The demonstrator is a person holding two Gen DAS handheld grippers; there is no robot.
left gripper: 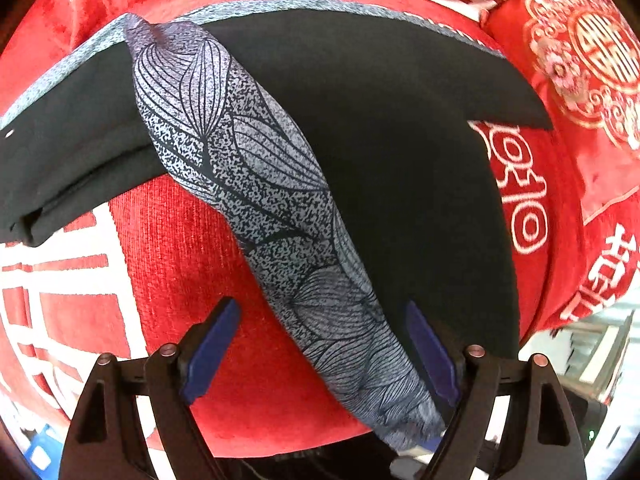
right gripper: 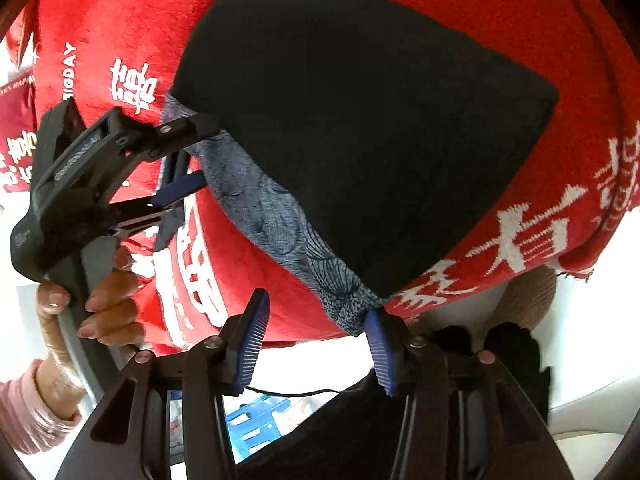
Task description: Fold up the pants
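Note:
Black pants (left gripper: 380,152) with a grey leaf-patterned side stripe (left gripper: 256,168) lie spread on a red cloth (left gripper: 188,240). My left gripper (left gripper: 320,354) is open, its blue pads either side of the stripe at the near edge of the pants. In the right wrist view the pants (right gripper: 360,120) lie ahead, and my right gripper (right gripper: 316,344) is open, its right pad at the stripe's near corner (right gripper: 348,300). The left gripper (right gripper: 176,176) shows there at the left, held by a hand, jaws open around the stripe edge.
The red cloth (right gripper: 100,40) carries white characters and covers the whole surface. A red cushion with gold pattern (left gripper: 580,48) lies at the far right. A blue crate (right gripper: 260,416) and a cable sit below the surface edge.

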